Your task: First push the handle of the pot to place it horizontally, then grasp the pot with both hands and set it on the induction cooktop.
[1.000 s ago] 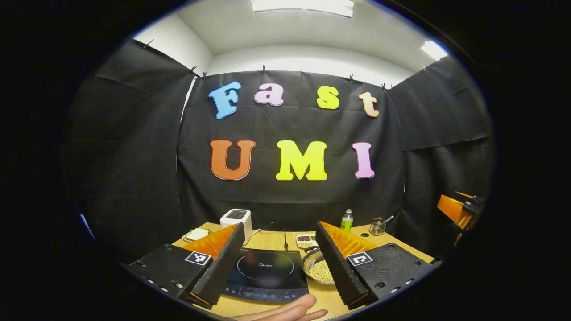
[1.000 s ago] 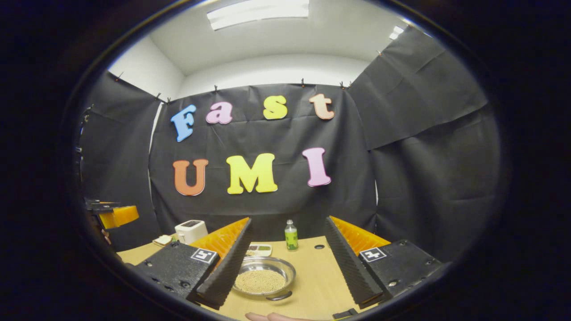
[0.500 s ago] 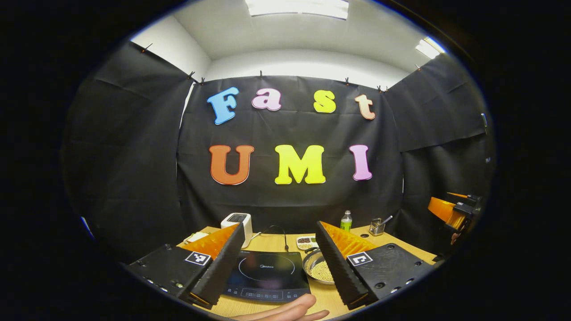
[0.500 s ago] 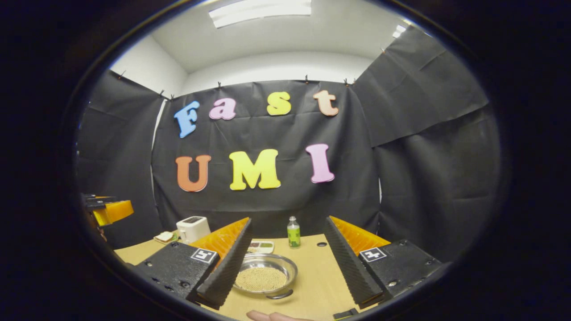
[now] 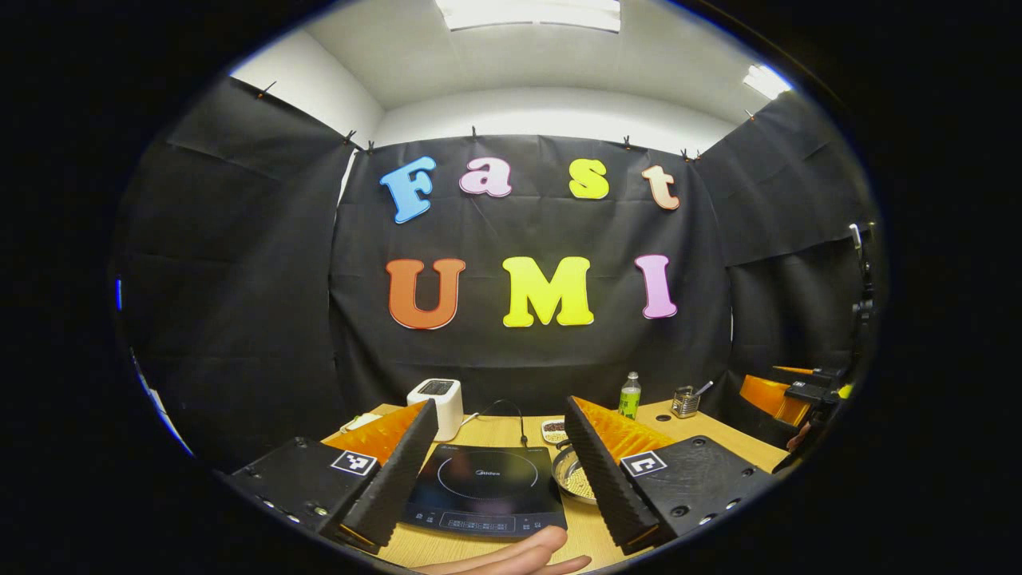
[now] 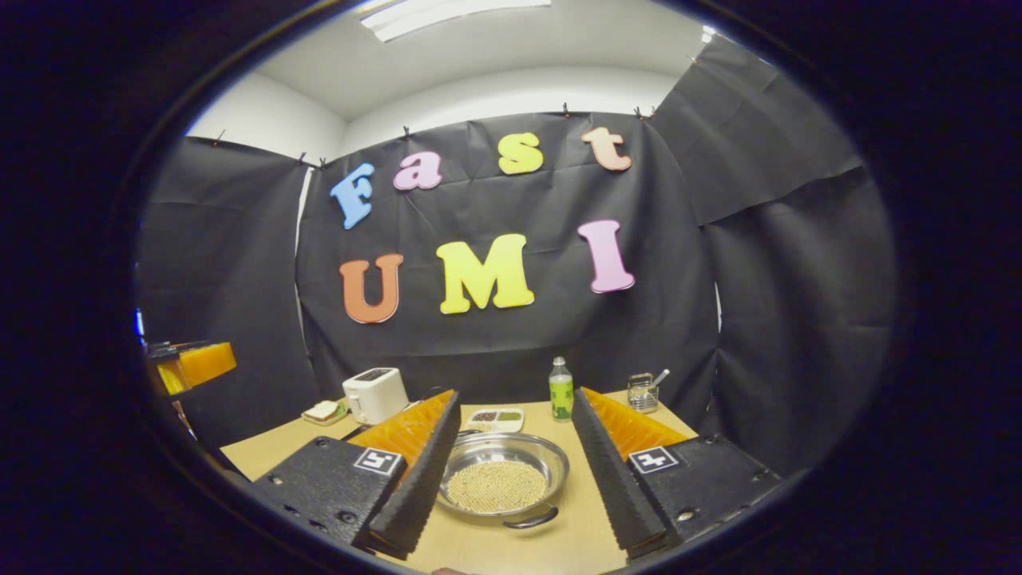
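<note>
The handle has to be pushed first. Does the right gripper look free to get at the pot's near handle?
Probably yes. The right gripper is open above the pot, whose near handle lies toward it on bare table, nothing between.

The left tool (image 5: 499,471) hangs above the wooden surface (image 5: 718,438) with its jaws spread wide and nothing between them. Framed in the gap lies the black induction cooktop (image 5: 483,499). Just to its right sits the metal pot (image 5: 573,477), partly hidden behind one finger. Farther back stand a white toaster (image 5: 437,405) and a green bottle (image 5: 629,397). The right tool (image 5: 786,391) shows at the far edge, and a hand (image 5: 519,557) at the bottom.
</note>
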The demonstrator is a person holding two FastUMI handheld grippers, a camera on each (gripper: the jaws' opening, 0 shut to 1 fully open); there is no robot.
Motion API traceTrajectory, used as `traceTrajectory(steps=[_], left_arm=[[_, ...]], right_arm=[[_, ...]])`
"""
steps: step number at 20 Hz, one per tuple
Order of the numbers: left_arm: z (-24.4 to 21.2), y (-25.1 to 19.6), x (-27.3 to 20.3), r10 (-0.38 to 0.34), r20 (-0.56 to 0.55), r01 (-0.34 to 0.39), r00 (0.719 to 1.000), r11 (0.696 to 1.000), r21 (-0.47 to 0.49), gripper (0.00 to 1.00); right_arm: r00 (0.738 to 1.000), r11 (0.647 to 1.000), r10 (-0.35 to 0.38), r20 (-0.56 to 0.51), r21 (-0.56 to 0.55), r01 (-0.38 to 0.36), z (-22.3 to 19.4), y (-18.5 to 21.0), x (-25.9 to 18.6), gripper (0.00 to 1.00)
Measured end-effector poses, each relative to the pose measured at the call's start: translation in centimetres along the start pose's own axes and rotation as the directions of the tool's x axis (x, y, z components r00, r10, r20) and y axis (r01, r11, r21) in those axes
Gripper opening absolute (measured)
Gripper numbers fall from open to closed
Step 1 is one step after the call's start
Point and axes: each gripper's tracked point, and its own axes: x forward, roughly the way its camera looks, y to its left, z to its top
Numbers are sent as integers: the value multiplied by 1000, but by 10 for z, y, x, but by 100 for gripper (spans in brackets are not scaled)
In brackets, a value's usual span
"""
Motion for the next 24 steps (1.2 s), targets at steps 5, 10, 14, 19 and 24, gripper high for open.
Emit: traceTrajectory(steps=[5,10,14,19,24], left_arm=[[-10,3,-4,11,-12,-11,1000,1000,-19,95],[-17,5,-5,20,-24,-21,1000,1000,-24,95],[-24,7,-4,26,-33,-26,999,1000,-12,95],[-31,9,-1,33,-30,-33,999,999,7,95],[-37,12,1,41,-19,-41,999,999,-8,95]], right_arm=[[992,994,103,-76,-28,-105,-36,20,10,45],[984,995,89,-153,-29,-95,-71,13,18,1],[970,994,101,-222,-9,-106,-107,15,22,4],[946,989,132,-296,-21,-144,-151,26,28,4],[901,982,163,-403,-27,-189,-203,38,28,4]])
